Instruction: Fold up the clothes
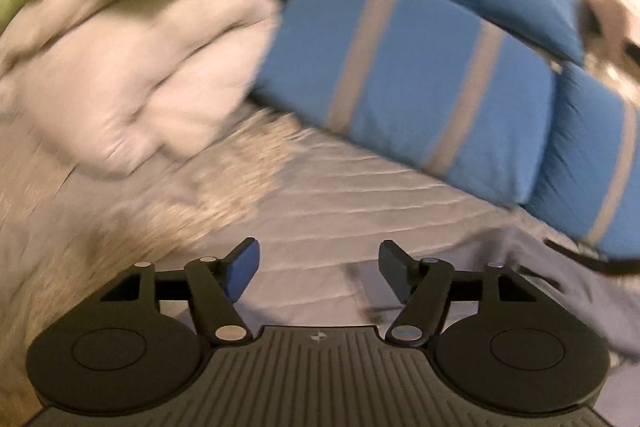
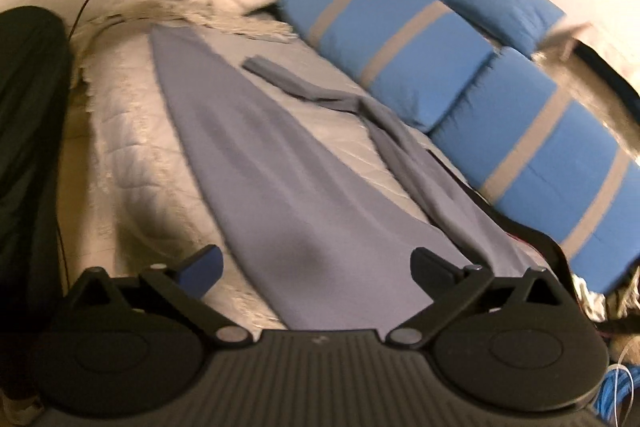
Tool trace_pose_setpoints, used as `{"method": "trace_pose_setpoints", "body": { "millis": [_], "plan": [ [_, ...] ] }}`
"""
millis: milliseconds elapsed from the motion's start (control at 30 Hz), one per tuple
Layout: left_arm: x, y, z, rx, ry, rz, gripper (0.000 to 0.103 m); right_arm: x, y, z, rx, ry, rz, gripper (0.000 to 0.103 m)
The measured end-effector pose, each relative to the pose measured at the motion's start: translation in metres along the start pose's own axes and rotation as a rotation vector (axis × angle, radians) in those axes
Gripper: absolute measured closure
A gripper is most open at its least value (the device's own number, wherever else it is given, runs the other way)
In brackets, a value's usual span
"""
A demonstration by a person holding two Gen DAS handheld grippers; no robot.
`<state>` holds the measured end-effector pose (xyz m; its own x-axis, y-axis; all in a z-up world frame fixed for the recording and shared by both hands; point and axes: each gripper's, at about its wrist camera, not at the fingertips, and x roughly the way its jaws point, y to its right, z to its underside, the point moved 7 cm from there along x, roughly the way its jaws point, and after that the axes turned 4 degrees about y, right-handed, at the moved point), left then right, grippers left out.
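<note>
Blurry white quilted bedding (image 1: 360, 195) fills our left wrist view; left gripper (image 1: 318, 269) spread wide, empty, near blue striped cushions (image 1: 420, 75). Right wrist view: grey-blue garment (image 2: 280, 195) lies flat on the bed, right gripper (image 2: 316, 271) released above its near end. Risk: sleeve (image 2: 304, 87) bunching when we fold. No readable writing.

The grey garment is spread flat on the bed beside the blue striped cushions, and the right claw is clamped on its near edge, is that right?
Not quite. The right wrist view shows the right claw open, hovering over the grey garment, gripping nothing. The rest holds: it lies flat on the bed beside the blue striped cushions.
</note>
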<state>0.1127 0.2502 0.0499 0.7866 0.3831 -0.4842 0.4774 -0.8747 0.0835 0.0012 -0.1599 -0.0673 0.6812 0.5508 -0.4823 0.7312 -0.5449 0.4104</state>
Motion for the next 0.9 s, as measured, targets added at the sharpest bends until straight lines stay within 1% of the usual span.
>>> {"method": "trace_pose_setpoints", "body": {
  "millis": [67, 133, 200, 267, 333, 400, 500, 567, 633, 800, 833, 867, 900],
  "plan": [
    [0.006, 0.03, -0.002, 0.068, 0.012, 0.005, 0.036, 0.0, 0.005, 0.002, 0.03, -0.02, -0.002, 0.0],
    [0.013, 0.056, -0.001, 0.138, 0.021, 0.028, 0.036, 0.001, 0.008, 0.004, 0.054, -0.035, -0.02, 0.0],
    [0.021, 0.078, 0.003, 0.221, 0.028, 0.042, 0.036, 0.002, 0.007, 0.002, 0.063, -0.042, -0.037, 0.0],
    [0.028, 0.095, 0.008, 0.309, 0.03, 0.064, 0.036, 0.003, 0.008, -0.001, 0.055, -0.042, -0.036, 0.0],
    [0.035, 0.11, 0.019, 0.437, 0.013, 0.094, 0.036, 0.003, 0.011, -0.003, 0.046, -0.037, -0.029, 0.0],
    [0.044, 0.121, 0.036, 0.604, -0.023, 0.108, 0.036, 0.005, 0.015, -0.006, 0.053, -0.031, -0.031, 0.0],
    [0.052, 0.127, 0.064, 0.81, -0.049, 0.124, 0.036, 0.011, 0.022, -0.008, 0.072, -0.013, -0.037, 0.0],
    [0.057, 0.125, 0.079, 0.878, -0.062, 0.163, 0.036, 0.016, 0.029, -0.009, 0.101, -0.011, -0.042, 0.0],
    [0.061, 0.122, 0.089, 0.914, -0.077, 0.204, 0.036, 0.023, 0.039, -0.009, 0.139, -0.013, -0.042, 0.0],
    [0.08, 0.114, 0.104, 0.992, -0.113, 0.241, 0.037, 0.045, 0.059, -0.005, 0.249, -0.026, -0.058, 0.0],
    [0.081, 0.112, 0.106, 1.002, -0.115, 0.252, 0.042, 0.049, 0.062, -0.004, 0.267, -0.028, -0.061, 0.0],
    [0.082, 0.111, 0.106, 1.014, -0.115, 0.253, 0.06, 0.053, 0.064, -0.004, 0.284, -0.03, -0.064, 0.0],
    [0.083, 0.11, 0.107, 1.028, -0.115, 0.249, 0.069, 0.055, 0.067, -0.004, 0.298, -0.03, -0.068, 0.0]
  ]
}}
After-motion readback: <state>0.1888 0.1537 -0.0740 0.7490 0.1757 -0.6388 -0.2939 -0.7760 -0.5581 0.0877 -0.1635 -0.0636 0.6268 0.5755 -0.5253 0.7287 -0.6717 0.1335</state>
